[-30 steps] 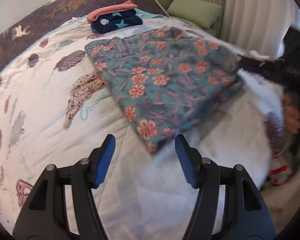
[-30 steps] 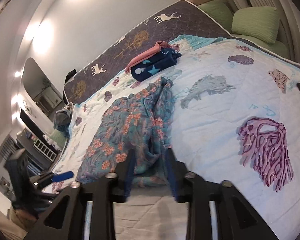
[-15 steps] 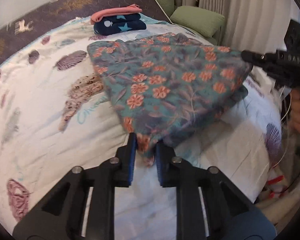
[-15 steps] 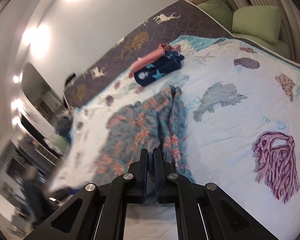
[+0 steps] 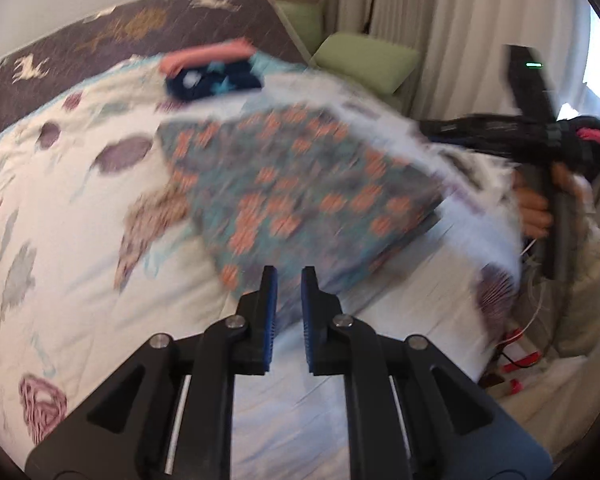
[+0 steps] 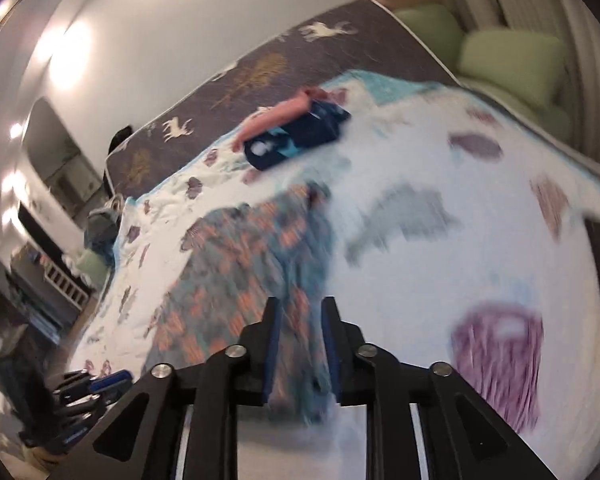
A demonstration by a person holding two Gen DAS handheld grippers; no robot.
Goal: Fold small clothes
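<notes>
Both tongs clamped the floral garment [image 5: 300, 188]: left tongs [image 5: 286, 280] on one corner, right tongs [image 6: 298, 312] on another. A folded stack [image 5: 212, 68] lay beyond the garment on the bed [image 5: 80, 272].

Quilted bed [image 5: 80, 288]: floral garment [image 5: 300, 188], folded stack [image 5: 212, 76]

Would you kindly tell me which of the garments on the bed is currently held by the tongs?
The floral teal garment, gripped by both the left tongs and the right tongs; the pink and navy star-print pieces sit folded, untouched, near the headboard.
</notes>
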